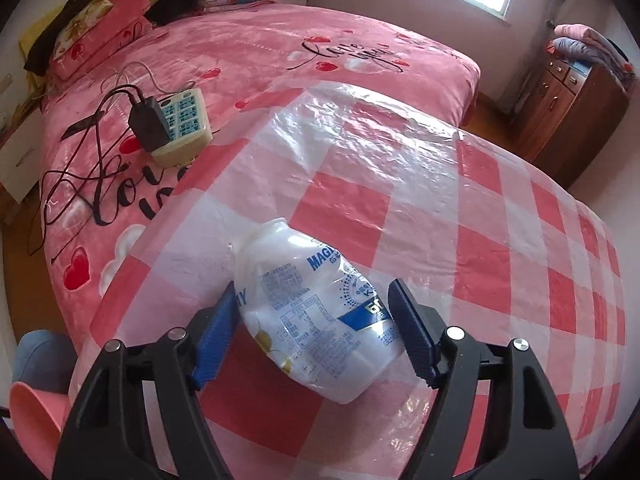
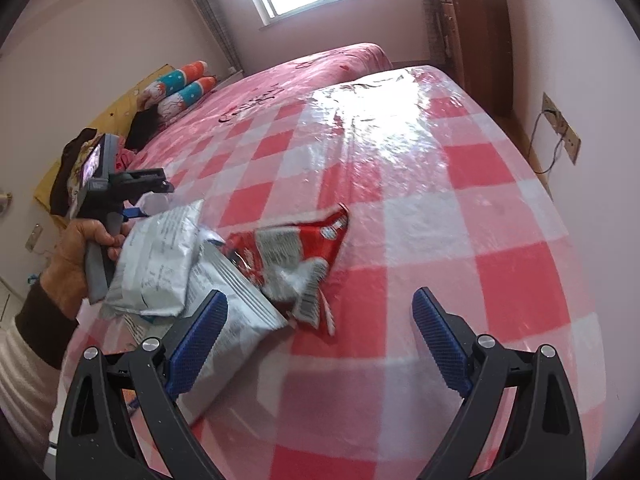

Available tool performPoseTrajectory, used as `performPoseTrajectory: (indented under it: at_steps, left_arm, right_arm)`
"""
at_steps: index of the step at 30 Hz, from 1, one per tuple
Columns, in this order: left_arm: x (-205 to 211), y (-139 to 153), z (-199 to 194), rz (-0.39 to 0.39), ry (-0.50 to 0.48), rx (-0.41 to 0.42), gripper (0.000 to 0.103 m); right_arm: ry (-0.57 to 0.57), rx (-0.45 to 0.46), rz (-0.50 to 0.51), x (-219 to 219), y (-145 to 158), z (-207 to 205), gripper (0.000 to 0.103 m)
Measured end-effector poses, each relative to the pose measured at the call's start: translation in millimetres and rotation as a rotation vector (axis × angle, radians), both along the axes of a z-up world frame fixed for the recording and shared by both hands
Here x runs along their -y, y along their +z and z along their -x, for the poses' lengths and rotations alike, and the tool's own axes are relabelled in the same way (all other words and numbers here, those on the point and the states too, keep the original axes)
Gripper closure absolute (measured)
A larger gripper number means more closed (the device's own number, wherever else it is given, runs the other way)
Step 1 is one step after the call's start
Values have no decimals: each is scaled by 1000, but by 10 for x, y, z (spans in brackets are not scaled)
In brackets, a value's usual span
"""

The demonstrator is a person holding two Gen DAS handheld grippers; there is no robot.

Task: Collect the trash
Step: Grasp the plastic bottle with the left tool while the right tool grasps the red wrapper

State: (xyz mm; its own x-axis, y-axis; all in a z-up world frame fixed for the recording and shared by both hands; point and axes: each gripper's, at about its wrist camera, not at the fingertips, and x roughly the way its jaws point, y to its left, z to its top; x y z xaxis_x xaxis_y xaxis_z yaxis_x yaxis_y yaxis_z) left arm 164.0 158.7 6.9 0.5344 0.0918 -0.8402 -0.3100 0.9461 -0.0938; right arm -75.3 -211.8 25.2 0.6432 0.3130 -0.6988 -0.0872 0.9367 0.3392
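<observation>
A crumpled clear plastic bottle [image 1: 316, 312] with a blue and white label lies on its side on the red-and-white checked tablecloth [image 1: 460, 220]. My left gripper [image 1: 312, 287] straddles it, both blue pads against its sides. In the right wrist view my right gripper [image 2: 320, 295] hangs open over the tablecloth [image 2: 420, 240] with nothing between its pads. Just ahead of it lie a red snack wrapper [image 2: 296, 240], a silver wrapper [image 2: 236, 312] partly behind the left pad, and a grey-white pouch [image 2: 156, 256]. A hand [image 2: 76, 256] holds the left gripper [image 2: 140, 206] at the table's left edge.
A bed with a pink blanket [image 1: 260, 48] stands beyond the table, carrying a power strip [image 1: 180, 124] with a black charger and loose cables. A wooden cabinet [image 1: 568, 96] stands at the far right. A pink container [image 1: 32, 420] sits low at the left. A wall socket [image 2: 560, 128] is on the right wall.
</observation>
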Motion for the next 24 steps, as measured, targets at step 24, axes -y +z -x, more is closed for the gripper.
performPoseTrajectory:
  at_steps: [24]
  left_arm:
    - [70, 95, 458, 64, -126, 82, 29]
  right_arm:
    - [46, -14, 59, -214, -101, -468, 49]
